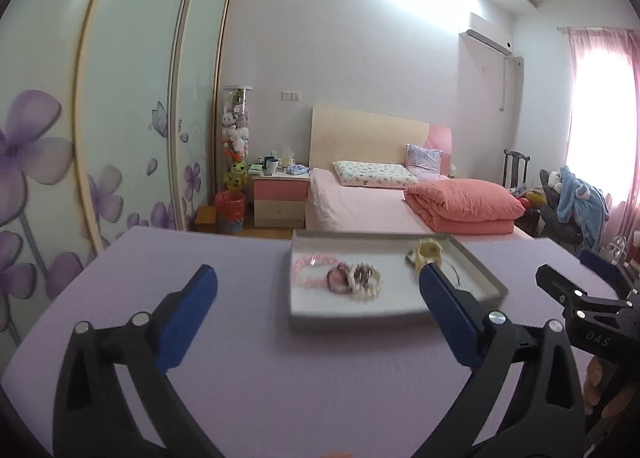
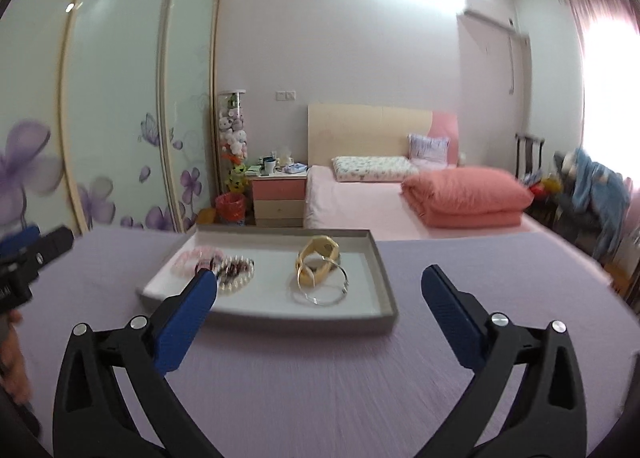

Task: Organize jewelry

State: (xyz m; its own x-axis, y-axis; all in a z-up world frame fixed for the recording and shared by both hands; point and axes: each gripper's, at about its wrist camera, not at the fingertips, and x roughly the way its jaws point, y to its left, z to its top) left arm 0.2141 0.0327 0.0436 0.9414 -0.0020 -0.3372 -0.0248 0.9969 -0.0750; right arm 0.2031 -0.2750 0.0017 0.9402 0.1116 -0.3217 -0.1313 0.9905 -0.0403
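Note:
A shallow grey tray (image 1: 352, 316) (image 2: 384, 282) lies on a lilac-covered table. In it lie a pink bead bracelet (image 1: 310, 268) (image 2: 192, 258), a dark purple bracelet (image 1: 338, 278), a pearl bracelet (image 1: 366, 282) (image 2: 236, 278), a gold watch (image 1: 428, 252) (image 2: 318, 258) and a thin silver bangle (image 2: 324, 290). My left gripper (image 1: 318, 290) is open and empty, in front of the tray. My right gripper (image 2: 320, 290) is open and empty, its left fingertip (image 2: 204, 286) over the tray's near left part. The right gripper also shows in the left wrist view (image 1: 576, 294).
The lilac table (image 1: 180, 298) (image 2: 480, 278) stretches around the tray. Behind it stand a pink bed (image 1: 360, 206), a bedside cabinet (image 1: 280, 198), a sliding wardrobe with purple flowers (image 1: 120, 138) and a chair with blue clothes (image 1: 576, 202).

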